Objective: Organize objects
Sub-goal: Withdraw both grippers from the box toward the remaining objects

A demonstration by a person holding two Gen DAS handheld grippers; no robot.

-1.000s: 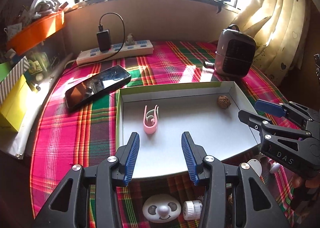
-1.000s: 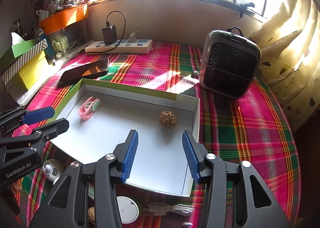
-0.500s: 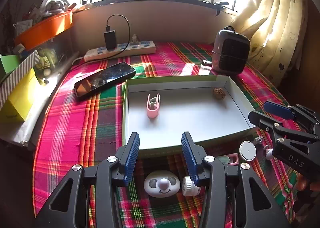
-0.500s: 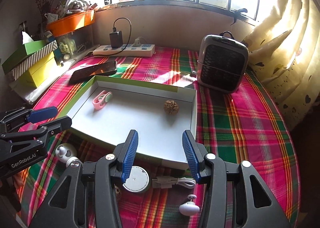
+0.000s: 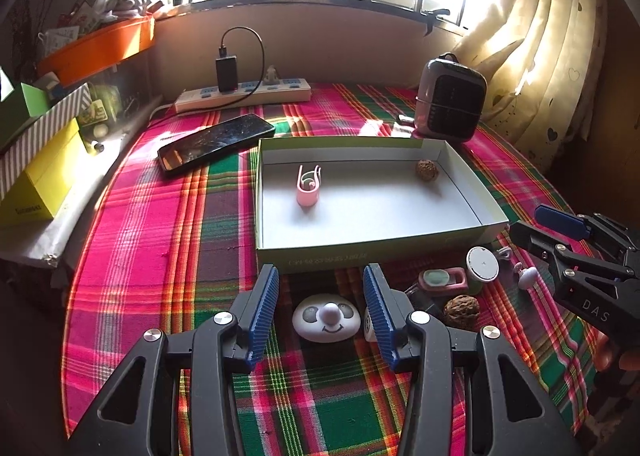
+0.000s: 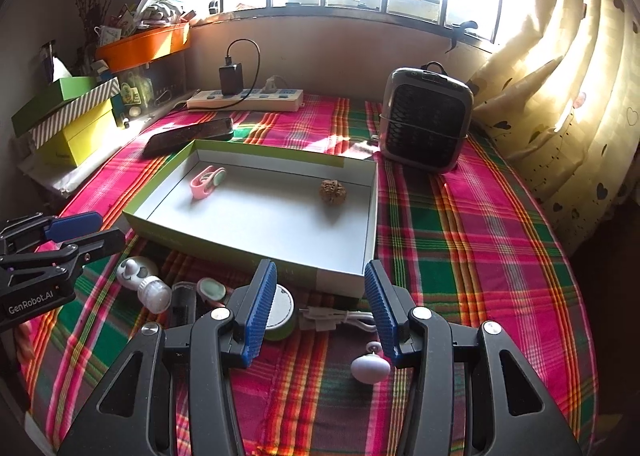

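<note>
Both the left tongs (image 5: 320, 306) and the right tongs (image 6: 320, 306) are seen spread wide, released and touching nothing, held on the near side of the shallow box (image 5: 372, 252). Inside the box a pink clip (image 5: 308, 185) and a walnut (image 5: 427, 168) are found. A second walnut (image 5: 462, 308) outside the box is shown only by the left view, a white cable (image 6: 344, 320) only by the right view.

Clip (image 5: 308, 187) and walnut (image 5: 427, 168) lie in the tray (image 5: 360, 252).

probably a home: heart-print curtain (image 6: 560, 87), plaid tablecloth (image 6: 460, 240), small heater (image 6: 426, 123) by the window.
</note>
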